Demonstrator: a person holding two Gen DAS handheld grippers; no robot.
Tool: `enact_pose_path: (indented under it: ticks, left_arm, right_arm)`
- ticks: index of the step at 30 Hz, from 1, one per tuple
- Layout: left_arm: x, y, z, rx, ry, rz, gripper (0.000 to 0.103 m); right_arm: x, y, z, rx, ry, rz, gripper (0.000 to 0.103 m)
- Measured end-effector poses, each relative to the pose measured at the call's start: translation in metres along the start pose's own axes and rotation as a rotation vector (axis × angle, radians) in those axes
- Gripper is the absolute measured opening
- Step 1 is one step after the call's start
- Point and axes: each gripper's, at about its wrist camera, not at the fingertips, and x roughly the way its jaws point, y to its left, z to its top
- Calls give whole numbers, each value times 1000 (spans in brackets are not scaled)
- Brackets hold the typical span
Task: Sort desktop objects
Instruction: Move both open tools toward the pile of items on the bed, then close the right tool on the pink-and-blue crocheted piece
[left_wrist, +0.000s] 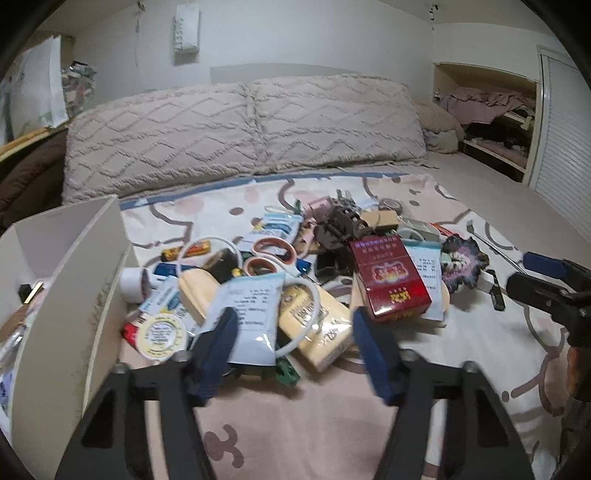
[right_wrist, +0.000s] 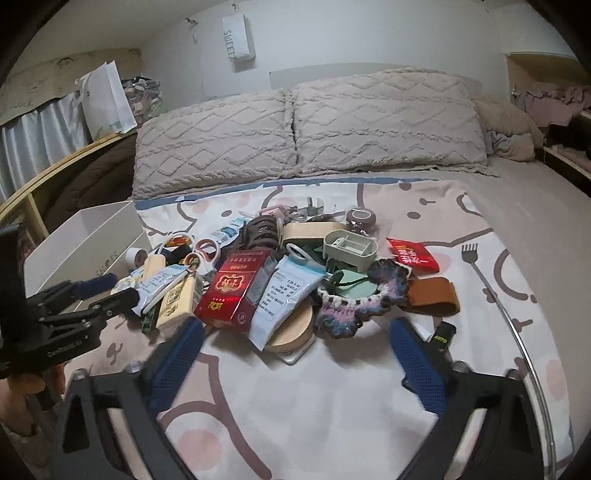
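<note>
Both hand-held grippers, left (left_wrist: 291, 343) and right (right_wrist: 295, 354), tilt down with jaws apart, gripping nothing, over bare bed (right_wrist: 306, 417) just short of the clutter pile (right_wrist: 258, 280).

Just ahead of the left gripper (left_wrist: 291, 347), whose blue finger pads (left_wrist: 218, 347) look like matt, finely textured rubber on black matt plastic arms, lies a glossy plastic pouch (left_wrist: 251, 317) and a smooth cream carton (left_wrist: 321, 332) of shiny card. Beyond its right finger a red cigarette pack (left_wrist: 388, 277) shines under clear film. To its left stands a white organizer box (left_wrist: 92, 258) with a smooth matt wall. Ahead of the right gripper (right_wrist: 295, 354) sit a rough crocheted yarn coaster (right_wrist: 354, 306), a smooth wooden disc (right_wrist: 291, 328) and, further right, a matt brown leather strap (right_wrist: 436, 295). A thin polished metal rod (right_wrist: 517, 325) gleams beside its right finger. The printed bedsheet (right_wrist: 314, 406) underneath is soft matt cloth.
</note>
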Motion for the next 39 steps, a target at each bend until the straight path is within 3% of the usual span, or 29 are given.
enact_pose_path:
  ticks: [2,7,9,14,16,17,18,23,28,39]
  left_arm:
    - [7,-1,-3,7,18,-12,51]
    - [22,-1,-7,6,61,-39,51]
    - [29,1,-7,3,76,-44,39]
    - [37,5,-7,-9,87,-64,36]
    - [39,7,-8,-13,96,-69,35]
    - [40,7,-9,-14,100,-71,29]
    - [41,8,-10,-17,104,-75,24]
    - [37,6,-9,-8,102,-102,20]
    - [32,5,-11,-14,108,-118,19]
    - [3,5,-16,-32,99,-132,18]
  right_arm:
    - [4,0,-1,5,10,0,87]
    - [9,-9,-5,12,22,-49,86]
    - [10,-17,-5,27,28,-50,67]
    - [17,-33,-8,73,52,-41,63]
    - [19,-39,-10,100,58,-17,57]
    - [21,-43,-10,126,62,11,51]
    - [22,-47,-11,149,66,34,50]
    - [33,-57,-16,218,83,82,47]
    - [44,-66,-18,315,58,136,42]
    - [60,-82,-25,424,20,191,10]
